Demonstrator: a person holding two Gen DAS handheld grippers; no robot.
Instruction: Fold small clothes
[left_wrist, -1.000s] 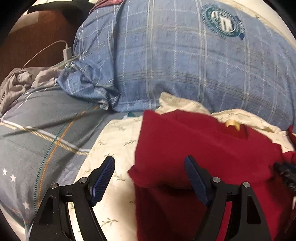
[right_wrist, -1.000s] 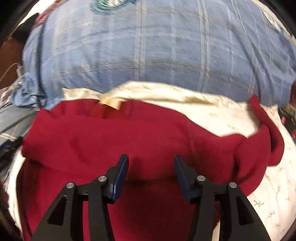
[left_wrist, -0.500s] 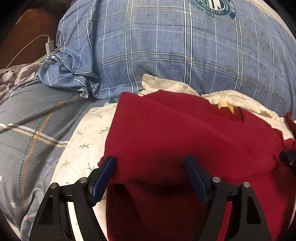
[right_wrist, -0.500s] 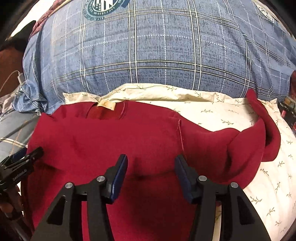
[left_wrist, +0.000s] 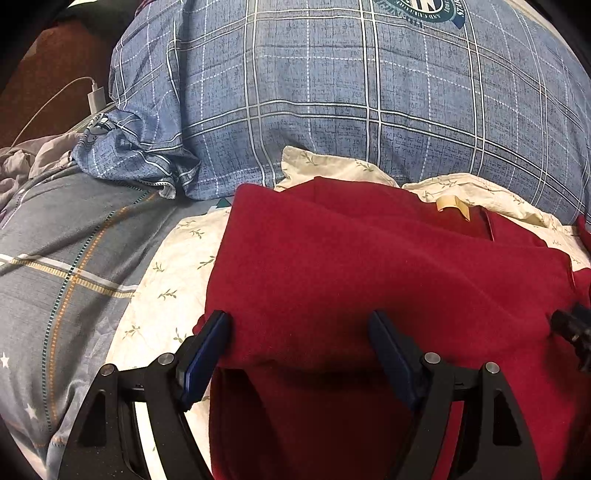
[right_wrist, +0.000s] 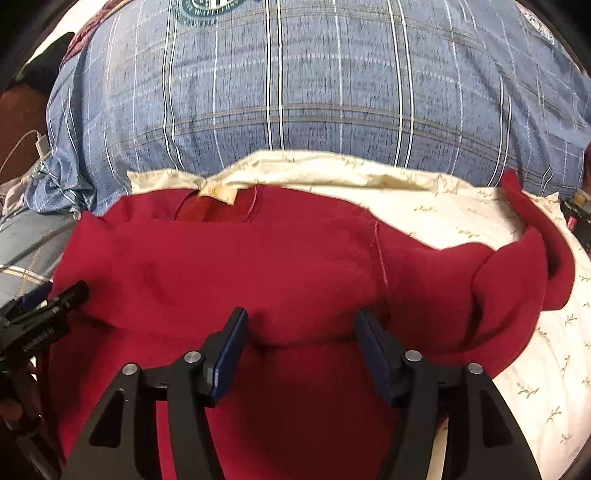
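Left tool (left_wrist: 299, 343) stands wide, a raised fold of the red garment (left_wrist: 369, 273) between its jaws, the left pad touching the cloth edge but not clamping. Right tool (right_wrist: 301, 341) has just been opening; cloth bulges between its pads, released. Garment lies on the cream floral sheet (right_wrist: 480, 218) on the bed, below the blue plaid pillow (right_wrist: 314, 92). Judgement: hem folded up over body, first fold laid. Right sleeve (right_wrist: 532, 258) still splayed, curled. Fleece-like, thick, tan neck label (right_wrist: 218, 192) showing.
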